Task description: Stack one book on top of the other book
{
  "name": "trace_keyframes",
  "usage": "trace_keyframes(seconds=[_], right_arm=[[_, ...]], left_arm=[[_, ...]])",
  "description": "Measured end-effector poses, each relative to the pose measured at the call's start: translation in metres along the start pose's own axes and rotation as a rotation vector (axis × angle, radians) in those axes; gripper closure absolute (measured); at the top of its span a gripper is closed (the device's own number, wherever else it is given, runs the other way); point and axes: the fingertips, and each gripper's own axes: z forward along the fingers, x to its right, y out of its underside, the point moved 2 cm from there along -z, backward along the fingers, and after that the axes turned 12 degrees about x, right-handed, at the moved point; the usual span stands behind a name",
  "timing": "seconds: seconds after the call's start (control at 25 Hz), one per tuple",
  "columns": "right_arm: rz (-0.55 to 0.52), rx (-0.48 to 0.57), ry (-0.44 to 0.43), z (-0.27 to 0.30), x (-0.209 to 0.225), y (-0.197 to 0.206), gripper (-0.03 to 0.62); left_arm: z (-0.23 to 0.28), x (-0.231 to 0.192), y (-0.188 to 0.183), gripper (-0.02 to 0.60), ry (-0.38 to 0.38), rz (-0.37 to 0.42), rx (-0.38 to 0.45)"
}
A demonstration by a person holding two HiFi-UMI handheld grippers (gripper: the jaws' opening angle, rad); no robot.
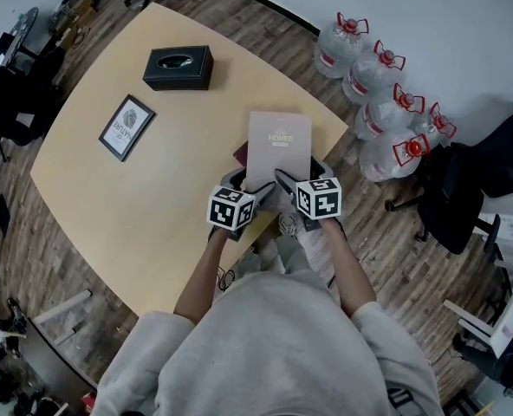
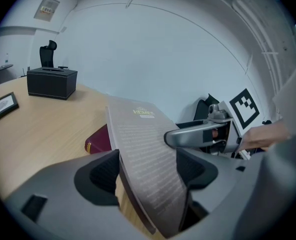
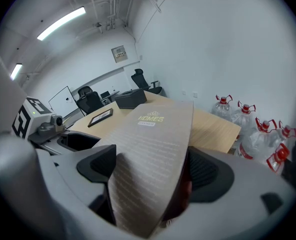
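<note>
Both tools clamp one book at the near edge of a pale wooden table. The left gripper and the right gripper each have their jaws closed on the near end of a grey-beige hardcover book with "HOMES" printed on its cover. The two grips sit side by side, and the marker cubes flank the book's lower corners in the head view.

The left gripper view shows the book tilted, its far end reaching out over the table. A maroon hardcover book lies flat on the table beneath it. From above, only a sliver of that maroon cover shows past the grey-beige book's left edge. Whether the two books touch cannot be told.

Farther along the table stands a black rectangular tissue box. A black-framed picture lies flat towards the table's left side. Off the table's right edge, clear plastic water bottles with red handles stand on the wood-plank floor, beside a black office chair.
</note>
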Motion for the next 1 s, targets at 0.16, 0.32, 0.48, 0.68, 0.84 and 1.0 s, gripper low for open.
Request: trace_keyframes(seconds=[0.16, 0.32, 0.48, 0.68, 0.84, 1.0], right_arm=[[-0.01, 0.012, 0.009, -0.001, 0.0, -0.003, 0.138], [-0.031, 0.041, 0.021, -0.007, 0.001, -0.01, 0.14], [-0.058, 0.071, 0.025, -0.015, 0.001, -0.019, 0.149], [-0.086, 0.105, 0.015, -0.028, -0.004, -0.03, 0.175], [-0.102, 0.135, 0.012, -0.041, -0.006, -0.037, 0.189], [-0.123, 0.164, 0.008, -0.055, -0.009, -0.041, 0.205]], left_arm=[[0.0, -0.003, -0.006, 0.224, -0.009, -0.012, 0.018], [-0.008, -0.009, -0.013, 0.224, -0.033, 0.007, 0.04], [-0.02, -0.016, -0.023, 0.225, -0.06, 0.017, 0.079], [-0.033, -0.019, -0.037, 0.225, -0.088, 0.037, 0.123], [-0.042, -0.015, -0.046, 0.225, -0.094, 0.056, 0.147], [-0.052, -0.01, -0.052, 0.23, -0.095, 0.076, 0.17]])
